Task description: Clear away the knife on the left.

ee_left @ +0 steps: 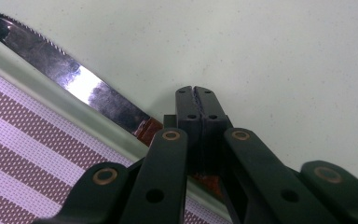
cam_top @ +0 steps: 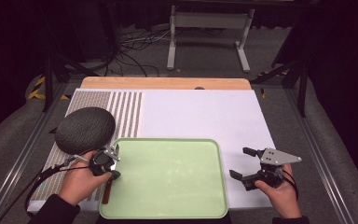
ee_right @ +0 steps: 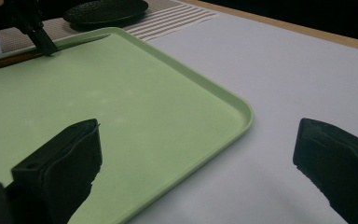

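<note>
At the table's left I see the dark round mat (cam_top: 85,129) lying on the striped placemat (cam_top: 126,112), just beyond the left gripper (cam_top: 113,163). That gripper is clenched on the knife (ee_left: 70,80): in the left gripper view its jaws meet over the reddish-brown handle, with the serrated blade running away up and to the left along the rim of the green tray (cam_top: 168,179). From the high view, I judge the knife's long axis to follow the tray's left edge, handle toward me, blade pointing away. The tray's flat floor lies directly to the right of my left gripper, so any setting-down turns on a short move that way. Farther right, past the tray's right rim, my right gripper (cam_top: 242,163) hovers over the white table (cam_top: 205,112), jaws spread wide and holding nothing, well apart from the knife.
</note>
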Motion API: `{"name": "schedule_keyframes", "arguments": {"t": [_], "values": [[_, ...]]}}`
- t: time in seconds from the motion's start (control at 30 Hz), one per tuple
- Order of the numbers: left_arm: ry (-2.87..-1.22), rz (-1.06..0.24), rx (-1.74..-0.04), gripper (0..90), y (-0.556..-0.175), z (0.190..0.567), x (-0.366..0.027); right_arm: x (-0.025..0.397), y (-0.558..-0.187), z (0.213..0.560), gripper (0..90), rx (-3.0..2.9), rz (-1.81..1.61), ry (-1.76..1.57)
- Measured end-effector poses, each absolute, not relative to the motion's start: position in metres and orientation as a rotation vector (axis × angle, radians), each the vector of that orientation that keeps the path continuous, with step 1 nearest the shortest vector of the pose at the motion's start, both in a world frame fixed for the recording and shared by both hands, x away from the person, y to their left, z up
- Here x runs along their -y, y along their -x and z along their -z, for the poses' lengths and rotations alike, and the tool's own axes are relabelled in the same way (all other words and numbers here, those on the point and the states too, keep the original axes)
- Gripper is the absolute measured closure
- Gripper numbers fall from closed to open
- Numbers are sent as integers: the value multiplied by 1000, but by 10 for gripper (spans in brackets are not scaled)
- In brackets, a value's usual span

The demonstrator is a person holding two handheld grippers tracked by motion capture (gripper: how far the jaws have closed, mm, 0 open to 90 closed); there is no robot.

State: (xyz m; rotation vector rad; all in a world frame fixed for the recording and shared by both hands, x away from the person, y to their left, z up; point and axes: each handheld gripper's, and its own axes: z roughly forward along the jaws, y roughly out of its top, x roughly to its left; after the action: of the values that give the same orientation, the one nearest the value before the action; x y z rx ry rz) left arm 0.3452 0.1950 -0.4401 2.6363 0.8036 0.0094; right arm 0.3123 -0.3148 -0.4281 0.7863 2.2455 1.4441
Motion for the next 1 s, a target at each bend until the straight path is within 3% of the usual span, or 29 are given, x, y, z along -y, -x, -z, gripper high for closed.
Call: {"name": "schedule_keyframes", "arguments": {"t": [0.13, 0.23, 0.37, 0.43, 0.47, 0.6, 1.0], "values": [[-2621, -7, -793, 884, -344, 436, -195, 315, -312, 428, 18, -2244, -1444, -788], [-2601, -17, -790, 815, -342, 433, -196, 314, -312, 428, 18, -2245, -1444, -786], [-2554, -53, -790, 596, -340, 428, -197, 314, -312, 428, 18, -2244, -1444, -788], [-2543, -77, -798, 390, -340, 428, -197, 314, -312, 428, 18, -2245, -1443, -787], [-2525, -90, -807, 390, -340, 427, -198, 314, -312, 428, 18, -2245, -1443, -787], [-2482, -117, -810, 200, -338, 424, -200, 314, -312, 428, 18, -2245, -1442, -786], [-2393, -170, -766, 61, -333, 413, -208, 314, -312, 428, 18, -2241, -1443, -789]]}}
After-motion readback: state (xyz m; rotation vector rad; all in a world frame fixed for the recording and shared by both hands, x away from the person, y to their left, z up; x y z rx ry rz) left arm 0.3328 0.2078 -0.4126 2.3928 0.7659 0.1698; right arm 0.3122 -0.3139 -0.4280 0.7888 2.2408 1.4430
